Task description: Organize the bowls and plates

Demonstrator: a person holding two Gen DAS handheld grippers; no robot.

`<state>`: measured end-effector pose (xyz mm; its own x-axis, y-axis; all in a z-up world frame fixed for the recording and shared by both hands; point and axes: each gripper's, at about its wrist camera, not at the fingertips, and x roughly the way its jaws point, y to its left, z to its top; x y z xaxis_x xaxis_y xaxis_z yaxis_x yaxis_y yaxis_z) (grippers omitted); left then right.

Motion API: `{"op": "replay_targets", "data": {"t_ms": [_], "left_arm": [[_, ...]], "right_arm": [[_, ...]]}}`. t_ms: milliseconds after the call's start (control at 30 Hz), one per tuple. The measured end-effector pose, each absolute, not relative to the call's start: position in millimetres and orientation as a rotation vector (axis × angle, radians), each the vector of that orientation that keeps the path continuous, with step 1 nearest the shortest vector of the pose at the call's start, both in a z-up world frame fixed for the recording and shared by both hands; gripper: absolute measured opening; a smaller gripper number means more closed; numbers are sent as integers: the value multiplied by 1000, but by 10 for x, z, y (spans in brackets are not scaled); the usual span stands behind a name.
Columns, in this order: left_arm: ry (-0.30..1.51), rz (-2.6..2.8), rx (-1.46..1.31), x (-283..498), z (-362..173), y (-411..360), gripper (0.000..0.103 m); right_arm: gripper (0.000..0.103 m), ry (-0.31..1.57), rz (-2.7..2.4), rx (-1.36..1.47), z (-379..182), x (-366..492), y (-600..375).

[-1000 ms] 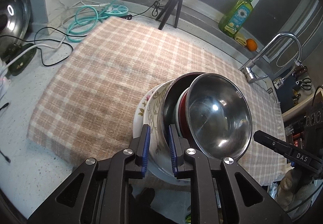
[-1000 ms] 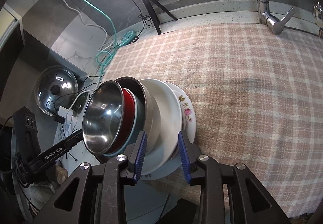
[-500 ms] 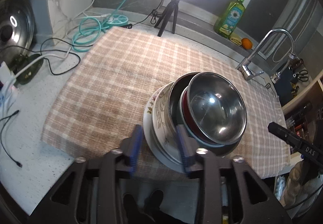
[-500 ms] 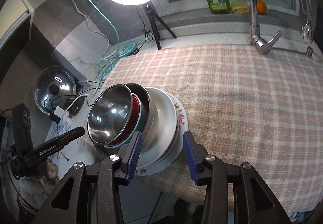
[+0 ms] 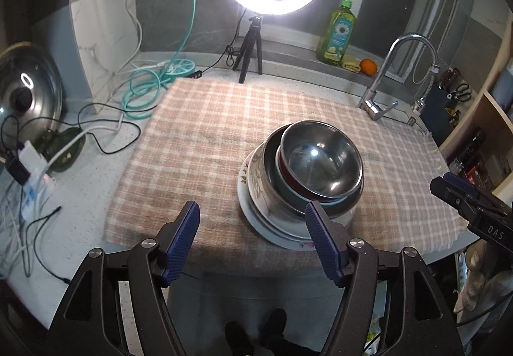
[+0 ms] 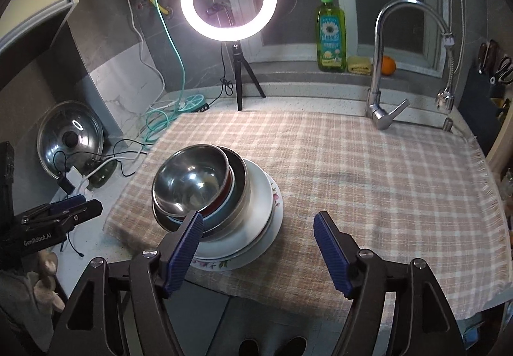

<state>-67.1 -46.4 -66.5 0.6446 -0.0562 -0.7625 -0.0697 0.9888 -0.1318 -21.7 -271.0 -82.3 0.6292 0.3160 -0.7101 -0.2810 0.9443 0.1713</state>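
My left gripper (image 5: 253,240): jaws opening, empty; the stack of plates and bowls (image 5: 301,176) sits ahead, slightly right, on the checked cloth (image 5: 198,138). My right gripper (image 6: 258,247): jaws opening, empty; stack ahead-left, about equally near.

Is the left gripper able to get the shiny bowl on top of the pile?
Probably yes. The shiny bowl sits uppermost in the pile, nothing covering it. The left gripper hangs just short of the pile, its jaws opening with nothing between them. The way looks free.
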Motion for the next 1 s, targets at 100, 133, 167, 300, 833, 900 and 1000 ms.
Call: {"op": "replay_targets", "data": {"t_ms": [100, 133, 167, 300, 833, 900, 1000], "left_arm": [[857, -10, -147, -747, -618, -504, 75], [856, -15, -143, -767, -611, -519, 75], [853, -15, -133, -787, -604, -540, 75], [860, -21, -114, -850, -609, -582, 75], [829, -64, -115, -1027, -493, -669, 76], [827, -72, -111, -1037, -488, -689, 76], [821, -83, -105, -1051, -466, -720, 76]], "right_arm": [[73, 794, 319, 29, -752, -326, -2663], [74, 786, 308, 25, -733, -365, -2650], [74, 781, 300, 22, -716, -401, -2641], [74, 761, 260, 19, -665, -530, -2621], [76, 719, 149, 6, -559, -836, -2656], [76, 722, 149, 6, -561, -852, -2654], [76, 722, 143, 6, -561, -883, -2664]]}}
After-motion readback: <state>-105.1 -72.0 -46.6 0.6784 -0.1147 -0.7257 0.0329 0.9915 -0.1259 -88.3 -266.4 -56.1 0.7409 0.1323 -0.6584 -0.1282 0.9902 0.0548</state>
